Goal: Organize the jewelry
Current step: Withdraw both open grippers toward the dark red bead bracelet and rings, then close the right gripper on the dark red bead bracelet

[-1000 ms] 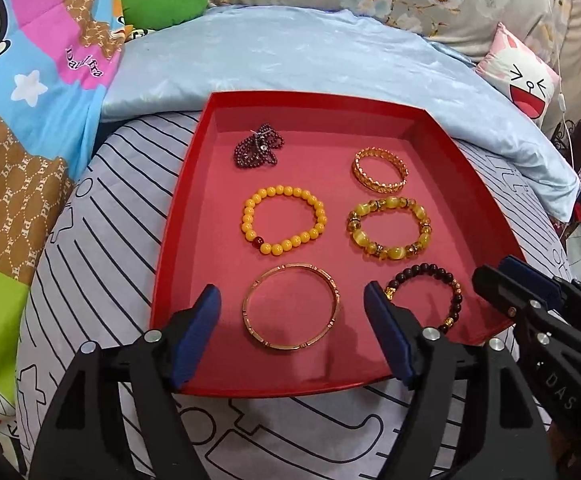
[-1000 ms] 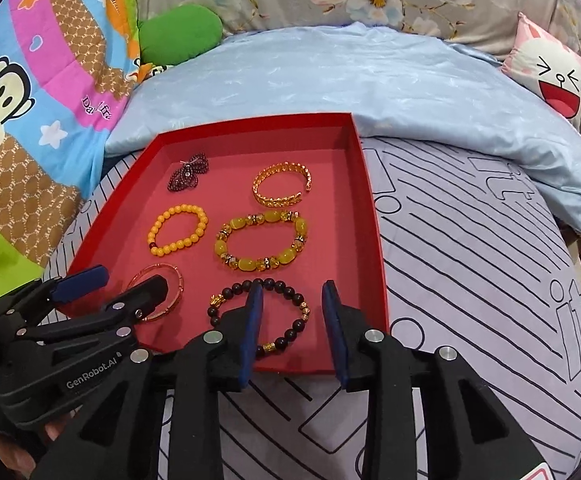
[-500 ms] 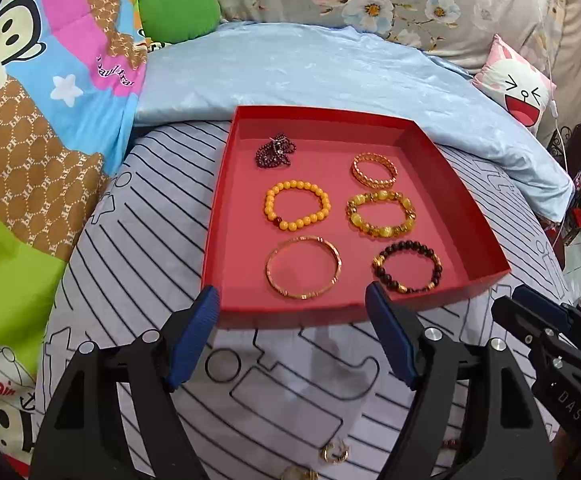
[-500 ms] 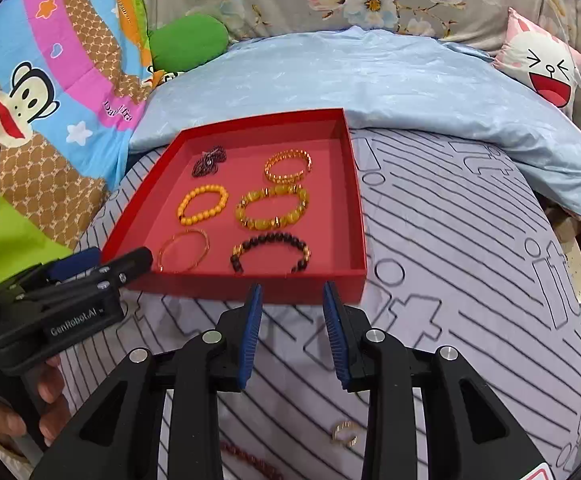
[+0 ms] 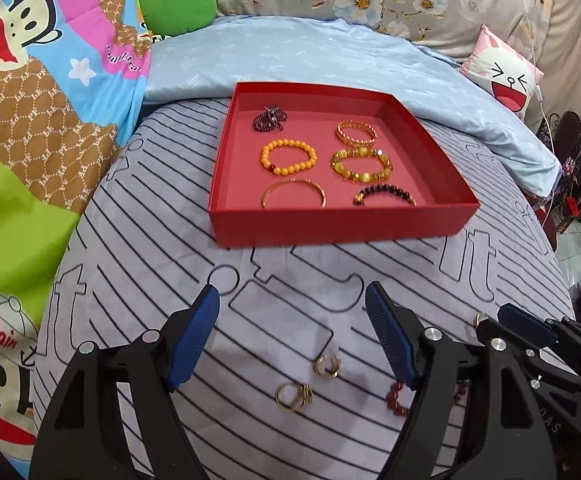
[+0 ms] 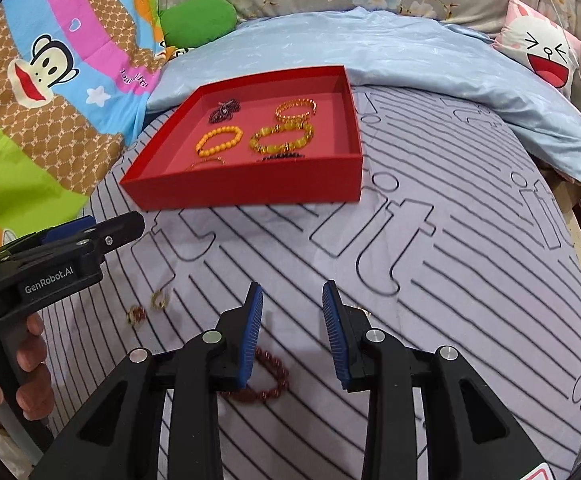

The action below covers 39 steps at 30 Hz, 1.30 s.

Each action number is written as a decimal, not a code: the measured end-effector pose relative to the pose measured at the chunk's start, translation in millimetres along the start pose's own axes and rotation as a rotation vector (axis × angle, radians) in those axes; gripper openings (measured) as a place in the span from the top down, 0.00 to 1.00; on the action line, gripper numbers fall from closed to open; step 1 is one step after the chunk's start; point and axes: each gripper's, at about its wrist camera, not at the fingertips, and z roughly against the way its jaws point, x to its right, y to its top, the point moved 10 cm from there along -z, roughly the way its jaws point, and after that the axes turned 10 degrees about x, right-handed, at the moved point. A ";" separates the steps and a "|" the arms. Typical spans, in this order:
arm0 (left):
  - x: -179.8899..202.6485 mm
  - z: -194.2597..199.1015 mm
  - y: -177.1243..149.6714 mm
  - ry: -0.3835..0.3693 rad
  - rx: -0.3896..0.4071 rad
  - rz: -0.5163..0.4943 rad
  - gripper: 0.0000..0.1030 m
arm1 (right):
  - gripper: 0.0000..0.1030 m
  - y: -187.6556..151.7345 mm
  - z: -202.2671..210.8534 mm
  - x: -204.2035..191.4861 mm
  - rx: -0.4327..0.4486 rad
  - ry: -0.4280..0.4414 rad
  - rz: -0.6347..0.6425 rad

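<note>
**Jewelry sitting partly in tray, partly loose on bed**

Jewelry is lying in two groups. Six pieces are resting inside the red tray [image 5: 342, 224], which is sitting on the striped bedsheet [image 5: 150, 248]: a dark beaded cluster [image 5: 270, 118] at the far left, a gold chain bracelet [image 5: 356, 133] at the far right, an orange bead bracelet [image 5: 289, 156] and a yellow stone bracelet [image 5: 361, 164] in the middle row, and a thin gold bangle [image 5: 294, 196] and a dark bead bracelet [image 5: 384, 195] nearest the front wall.

Loose pieces are lying on the bedsheet well short of the tray. Two gold rings [image 5: 328, 365] [image 5: 293, 397] are sitting close together between the fingers of the left gripper [image 5: 292, 336], and a red bead bracelet [image 6: 268, 376] is lying beside them, partly hidden behind the inner finger of the right gripper [image 6: 292, 328]. Another small gold item [image 5: 480, 317] appears to be lying near the right gripper's tip, though the view is too poor to identify it.

The left gripper is hovering above the rings with its jaws spread wide, holding nothing. The right gripper is hovering over the bedsheet with its jaws parted and nothing between them.

A light blue quilt [image 6: 430, 52] is lying bunched behind the tray, and a cartoon blanket [image 5: 50, 80] is covering the left side of the bed.
</note>
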 end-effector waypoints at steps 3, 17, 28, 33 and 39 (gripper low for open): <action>1.2 3.6 -11.5 -0.001 -0.015 0.003 0.30 | 0.70 -10.5 3.1 -1.9 -0.012 0.007 0.002; 0.5 18.9 -48.4 0.018 -0.043 -0.011 0.30 | 0.70 -47.5 7.4 -10.6 -0.059 0.015 0.023; -11.9 23.6 -69.9 0.039 -0.069 0.018 0.30 | 0.72 -52.7 3.7 -13.6 -0.062 0.004 0.032; -12.4 23.0 -73.4 0.044 -0.074 0.016 0.30 | 0.72 -52.8 1.2 -15.1 -0.057 -0.001 0.040; -11.1 22.6 -75.5 0.045 -0.077 0.013 0.30 | 0.72 -50.9 -2.4 -14.3 -0.052 -0.011 0.040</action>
